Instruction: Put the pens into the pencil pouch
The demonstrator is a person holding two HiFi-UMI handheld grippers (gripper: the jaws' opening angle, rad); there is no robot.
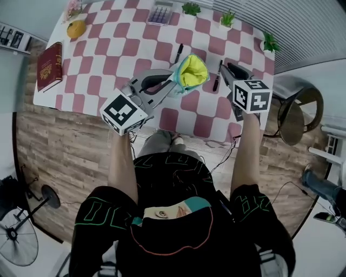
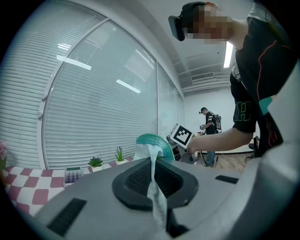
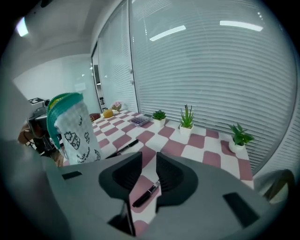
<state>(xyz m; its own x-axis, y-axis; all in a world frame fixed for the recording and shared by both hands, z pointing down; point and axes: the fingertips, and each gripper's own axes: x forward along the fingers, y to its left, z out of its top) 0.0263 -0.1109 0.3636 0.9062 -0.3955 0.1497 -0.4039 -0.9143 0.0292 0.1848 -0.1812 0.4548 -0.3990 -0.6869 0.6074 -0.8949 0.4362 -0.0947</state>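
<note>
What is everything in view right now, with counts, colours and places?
Pens: two, black, lying on the table, one below the right gripper.
Pencil pouch: one, white with a teal rim and yellow lining, held up above the table.
Table: one, pink-and-white checked top.
Book: one, red, at the table's left edge.
Calculator: one, grey, at the far edge.
Potted plants: three, green, along the far right edge.
Stool: one, dark, on the floor to the right of the table.
Left gripper: shut on the pouch's edge.
Right gripper: open, empty, above a pen.
</note>
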